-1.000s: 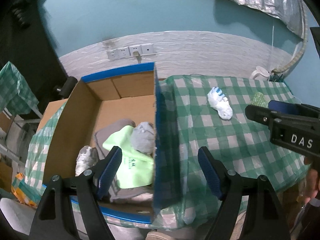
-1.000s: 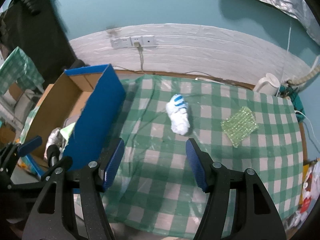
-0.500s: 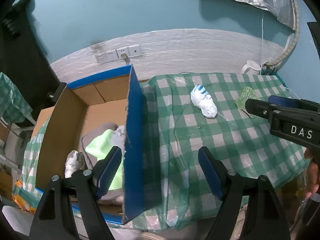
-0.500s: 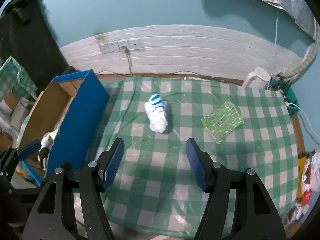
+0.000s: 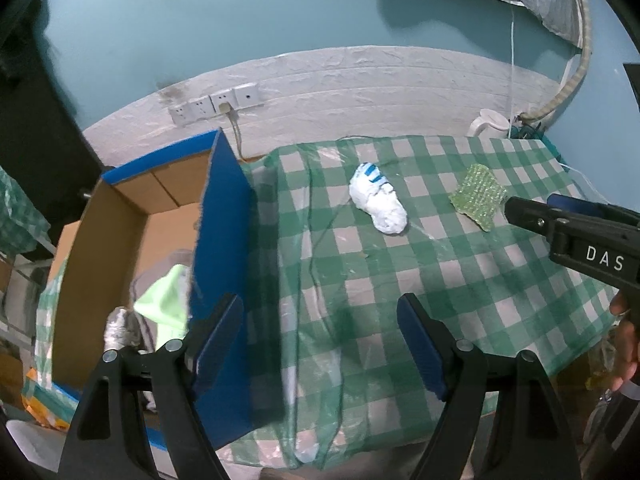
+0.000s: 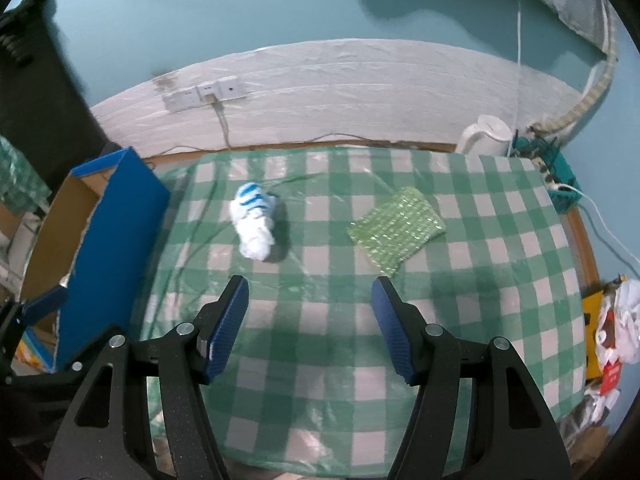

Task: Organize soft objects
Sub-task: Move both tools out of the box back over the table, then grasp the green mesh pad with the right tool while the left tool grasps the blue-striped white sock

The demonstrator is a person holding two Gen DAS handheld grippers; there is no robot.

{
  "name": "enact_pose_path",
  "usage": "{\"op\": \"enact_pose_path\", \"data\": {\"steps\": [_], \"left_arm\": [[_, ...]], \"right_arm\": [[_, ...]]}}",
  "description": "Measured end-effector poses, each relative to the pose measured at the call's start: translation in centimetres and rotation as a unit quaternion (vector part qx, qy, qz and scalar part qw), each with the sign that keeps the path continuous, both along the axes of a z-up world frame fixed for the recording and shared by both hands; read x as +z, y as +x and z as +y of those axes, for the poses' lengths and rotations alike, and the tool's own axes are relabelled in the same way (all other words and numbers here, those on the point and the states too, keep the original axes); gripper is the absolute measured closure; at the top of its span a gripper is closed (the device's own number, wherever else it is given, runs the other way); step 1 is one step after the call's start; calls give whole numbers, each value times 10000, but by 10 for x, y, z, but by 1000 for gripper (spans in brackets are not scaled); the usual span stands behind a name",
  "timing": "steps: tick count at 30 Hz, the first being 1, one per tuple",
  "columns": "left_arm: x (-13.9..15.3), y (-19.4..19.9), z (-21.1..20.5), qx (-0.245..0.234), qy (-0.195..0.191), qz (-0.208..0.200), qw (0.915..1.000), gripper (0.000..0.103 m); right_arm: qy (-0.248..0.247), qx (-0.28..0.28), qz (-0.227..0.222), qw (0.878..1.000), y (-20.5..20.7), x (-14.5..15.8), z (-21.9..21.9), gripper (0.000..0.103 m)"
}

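Surface (image 6: 500, 280) under thin glossy plastic sheet, green-white check, wrinkled. White sock bundle (image 6: 254, 222) soft knit cloth, blue stripes. Green pad (image 6: 396, 230) shiny, bumpy, bubble-like texture. Box (image 5: 120, 248) matt brown cardboard, blue outer face. Lime cloth (image 5: 166, 304) inside, smooth. Gripper pads (image 6: 228, 328) ribbed blue, arms matt black plastic.
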State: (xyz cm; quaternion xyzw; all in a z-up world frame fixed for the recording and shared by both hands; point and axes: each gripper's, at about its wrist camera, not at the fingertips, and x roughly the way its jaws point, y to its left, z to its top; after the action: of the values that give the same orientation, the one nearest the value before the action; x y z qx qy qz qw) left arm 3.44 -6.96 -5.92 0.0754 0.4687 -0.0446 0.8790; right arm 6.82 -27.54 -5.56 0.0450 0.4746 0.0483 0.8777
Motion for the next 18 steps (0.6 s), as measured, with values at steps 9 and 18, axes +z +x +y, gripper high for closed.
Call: {"op": "enact_pose_path", "data": {"steps": [9,18], "left_arm": [[-11,22,-16,36,-103,154,9998,22],[-27,51,-19,246,-317,388,9984,17]], "right_arm": [[-78,-199,154,9997,13,-17,-29,39],[-116,-204,126,9996,41,-37,-46,39]]}}
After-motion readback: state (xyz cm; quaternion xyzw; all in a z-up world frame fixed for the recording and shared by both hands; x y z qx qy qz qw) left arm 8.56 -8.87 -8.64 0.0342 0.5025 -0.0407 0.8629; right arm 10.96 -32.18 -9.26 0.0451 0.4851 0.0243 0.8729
